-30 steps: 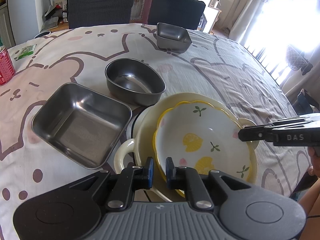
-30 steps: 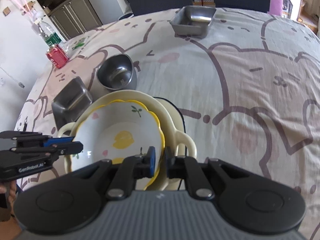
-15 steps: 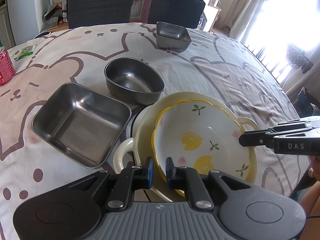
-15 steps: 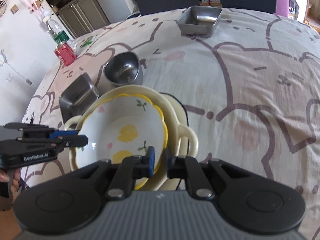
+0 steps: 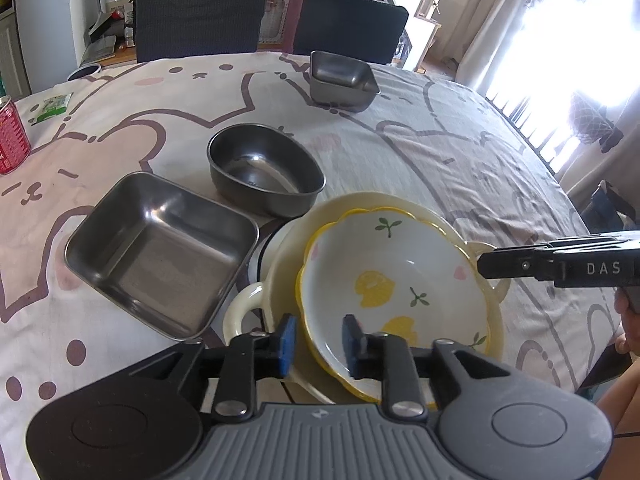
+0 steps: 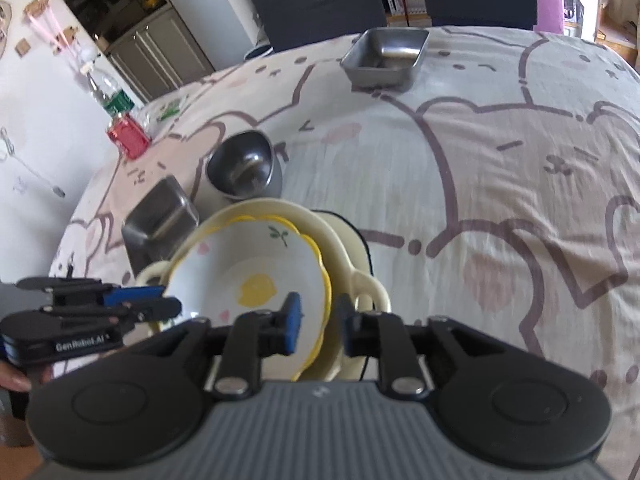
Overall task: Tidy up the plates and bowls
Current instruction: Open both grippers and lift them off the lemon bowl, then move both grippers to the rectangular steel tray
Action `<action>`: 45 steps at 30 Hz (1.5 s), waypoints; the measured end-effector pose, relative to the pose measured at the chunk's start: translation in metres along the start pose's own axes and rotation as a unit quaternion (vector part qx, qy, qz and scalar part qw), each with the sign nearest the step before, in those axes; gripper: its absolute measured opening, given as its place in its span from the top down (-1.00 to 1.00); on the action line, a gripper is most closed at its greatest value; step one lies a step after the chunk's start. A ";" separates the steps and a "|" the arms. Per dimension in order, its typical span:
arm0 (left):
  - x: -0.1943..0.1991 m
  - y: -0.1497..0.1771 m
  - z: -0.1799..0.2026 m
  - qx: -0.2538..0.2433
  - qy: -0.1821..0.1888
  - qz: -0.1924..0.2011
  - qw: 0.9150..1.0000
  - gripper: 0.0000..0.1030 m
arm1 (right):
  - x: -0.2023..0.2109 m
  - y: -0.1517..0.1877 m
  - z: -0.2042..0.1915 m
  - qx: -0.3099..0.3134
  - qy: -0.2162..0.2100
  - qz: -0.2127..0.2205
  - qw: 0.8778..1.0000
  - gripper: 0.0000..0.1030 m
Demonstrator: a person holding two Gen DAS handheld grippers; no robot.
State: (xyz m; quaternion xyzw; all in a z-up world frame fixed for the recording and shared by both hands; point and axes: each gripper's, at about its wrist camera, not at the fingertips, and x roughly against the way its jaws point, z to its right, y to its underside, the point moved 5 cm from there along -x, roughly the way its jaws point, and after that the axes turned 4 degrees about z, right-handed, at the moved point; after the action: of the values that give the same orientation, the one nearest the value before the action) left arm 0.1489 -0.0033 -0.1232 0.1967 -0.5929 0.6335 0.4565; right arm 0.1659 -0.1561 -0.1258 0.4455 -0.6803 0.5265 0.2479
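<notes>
A white lemon-pattern bowl (image 5: 396, 280) with a yellow rim rests inside a cream two-handled dish (image 5: 280, 276). It also shows in the right wrist view (image 6: 248, 276) on the cream dish (image 6: 348, 256). My left gripper (image 5: 318, 340) is open, its jaws astride the bowl's near rim. My right gripper (image 6: 318, 320) is open, astride the bowl's opposite rim. A square steel dish (image 5: 160, 252), an oval steel bowl (image 5: 264, 172) and a far square steel dish (image 5: 342, 80) stand on the table.
A red can (image 5: 10, 140) and a green packet (image 5: 50, 106) lie at the table's left edge. A bottle (image 6: 106, 92) stands behind the can. Two dark chairs (image 5: 200, 16) stand at the far side. A dark-rimmed plate (image 6: 366, 248) lies under the cream dish.
Both grippers were shut on the lemon bowl's rim; now both have opened and let it go. The bowl sits in the cream dish.
</notes>
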 end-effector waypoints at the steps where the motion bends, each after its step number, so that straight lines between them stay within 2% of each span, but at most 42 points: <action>1: 0.001 0.000 0.001 -0.001 0.001 0.001 1.000 0.35 | 0.001 0.000 -0.001 0.001 -0.001 0.002 1.000 0.31; 4: 0.004 -0.001 0.003 0.001 0.010 0.004 1.000 0.16 | 0.003 0.003 -0.004 0.007 0.004 0.003 1.000 0.11; 6: 0.007 -0.002 0.003 0.001 0.012 0.009 1.000 -0.18 | 0.005 0.004 -0.005 0.011 0.008 0.004 1.000 -0.04; 7: 0.009 -0.003 0.003 -0.002 0.006 0.015 1.000 -0.50 | 0.007 0.005 -0.005 0.012 0.005 0.009 1.000 -0.20; 8: 0.012 -0.005 0.003 -0.006 0.006 0.026 1.000 -0.62 | 0.009 0.006 -0.006 0.012 0.004 0.015 1.000 -0.30; 9: 0.015 -0.007 0.001 -0.006 0.004 0.034 0.999 -0.69 | 0.010 0.006 -0.006 0.011 0.005 0.022 1.000 -0.47; 11: 0.022 -0.011 -0.004 -0.001 -0.005 0.052 0.999 -0.87 | 0.015 0.004 -0.007 0.016 0.009 0.038 0.999 -0.54; 14: 0.033 -0.020 -0.015 0.003 -0.025 0.080 0.997 -0.98 | 0.020 0.001 -0.007 0.014 0.009 0.060 0.998 -0.78; 16: 0.040 -0.027 -0.023 -0.002 -0.044 0.101 0.994 -1.00 | 0.021 -0.003 -0.007 0.008 0.008 0.075 0.997 -0.99; 21: 0.044 -0.048 -0.047 -0.019 -0.082 0.123 0.989 -1.00 | 0.019 -0.015 -0.017 0.003 0.004 0.113 0.994 -0.99; 24: 0.038 -0.061 -0.064 -0.031 -0.104 0.122 0.987 -1.00 | 0.012 -0.024 -0.028 -0.003 -0.018 0.119 0.993 -0.99; 32: -0.003 -0.072 -0.118 -0.074 -0.196 0.050 0.977 -1.00 | -0.015 -0.041 -0.064 0.005 -0.049 0.118 0.992 -0.99; 42: -0.042 -0.075 -0.144 -0.121 -0.248 0.005 0.961 -1.00 | -0.050 -0.052 -0.092 0.006 -0.058 0.095 0.994 -0.99; 45: -0.046 -0.076 -0.150 -0.124 -0.264 0.002 0.957 -1.00 | -0.056 -0.051 -0.097 0.009 -0.062 0.088 0.994 -0.99</action>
State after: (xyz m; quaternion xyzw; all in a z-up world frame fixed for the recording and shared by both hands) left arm 0.2774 0.1114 -0.1490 0.2972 -0.7666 0.4816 0.3034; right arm 0.2246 -0.0479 -0.1142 0.4179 -0.7264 0.5234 0.1542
